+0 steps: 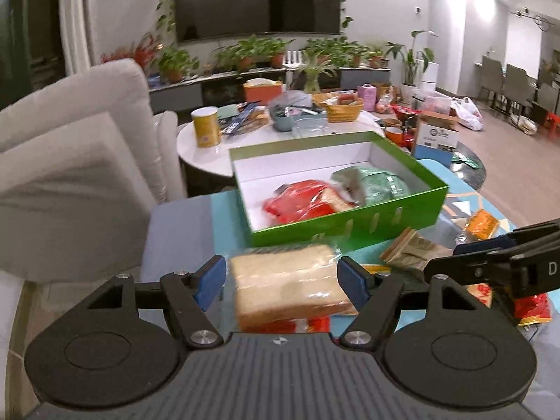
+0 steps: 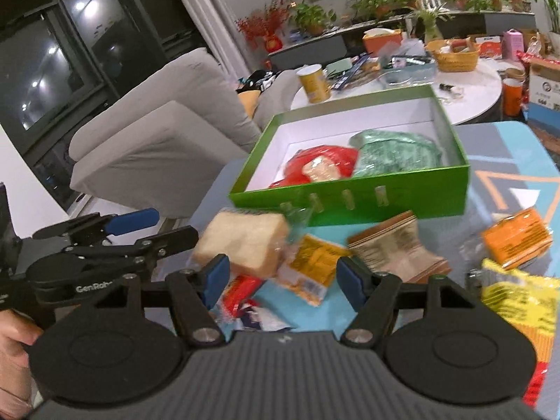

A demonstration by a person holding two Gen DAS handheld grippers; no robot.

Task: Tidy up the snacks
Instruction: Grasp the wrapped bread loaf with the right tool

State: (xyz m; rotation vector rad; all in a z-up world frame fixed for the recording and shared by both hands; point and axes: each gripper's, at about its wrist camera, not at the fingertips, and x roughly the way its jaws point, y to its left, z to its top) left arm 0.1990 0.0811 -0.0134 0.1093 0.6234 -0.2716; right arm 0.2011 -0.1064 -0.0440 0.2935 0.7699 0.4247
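My left gripper (image 1: 281, 280) stands wide, its blue pads flanking a soft, film-wrapped bread slice (image 1: 290, 285) on the table's near edge. My right gripper (image 2: 281, 280) gapes over crinkled yellow packets (image 2: 311, 266). The glossy green box (image 1: 350, 220), white-lined, holds a red pouch (image 1: 297, 204) and a green bag (image 1: 378, 183).

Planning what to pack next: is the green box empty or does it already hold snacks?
Partly filled: the green box holds a red packet and a green packet, with bare white floor beside them.
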